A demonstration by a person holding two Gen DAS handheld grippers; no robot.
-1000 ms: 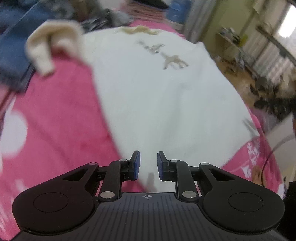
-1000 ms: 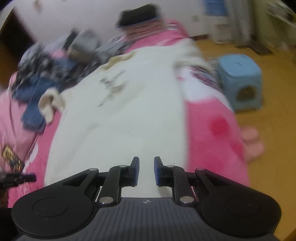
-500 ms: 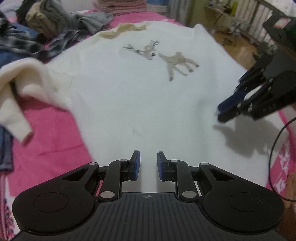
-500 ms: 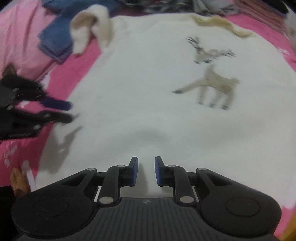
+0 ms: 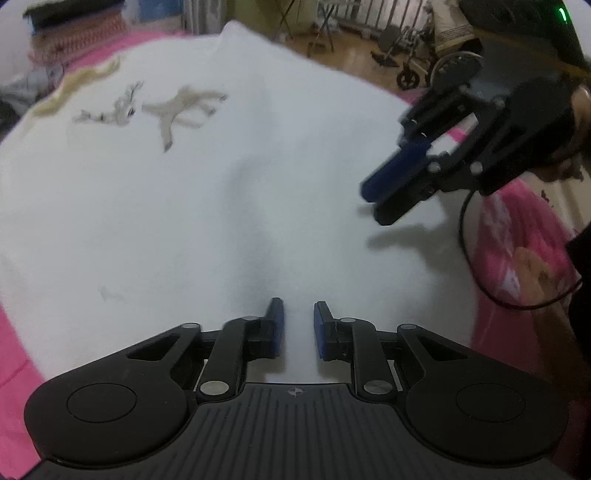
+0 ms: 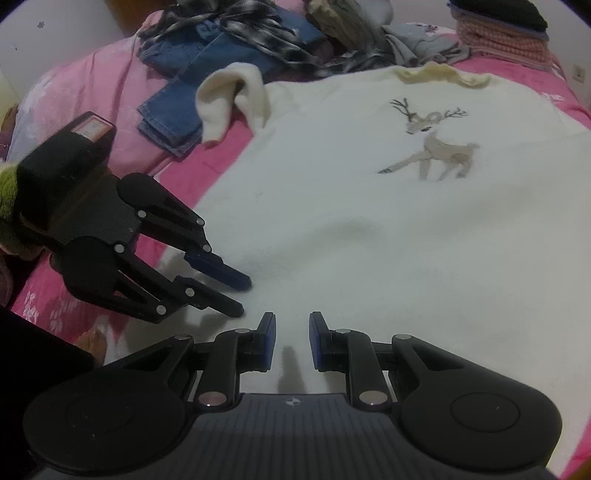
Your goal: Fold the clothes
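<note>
Here the white sweater [image 6: 369,229] lies spread flat, deer-side up, on the pink bed [image 6: 92,92], filling mid-frame. Left gripper [image 6: 240,297] and right gripper [image 6: 291,343] hover low over its hem, both parted, empty, probably lining up a grasp.

Sweater [image 6: 388,236]: soft fleecy cloth, matt, cream-white, w/ slightly fuzzy nap; deer motif [image 6: 432,147] looked stitched or printed in flat tan, collar [image 6: 443,75] of shaggier yellowish trim. Bed cover [image 6: 110,99]: plush pink fabric, matt. Jeans [image 6: 184,99]: blue denim, coarse weave. Plaid garment [image 6: 236,22]: woven cloth, b/w. Left gripper [image 5: 298,326] and right gripper [image 6: 291,341]: matt black plastic bodies, ribbed top plate, small bright metal pivot pins; finger pads [image 6: 267,345] blue, looked rubbery, dull finish. Floor [image 5: 354,62]: wood-look, somewhat glossy.
</note>
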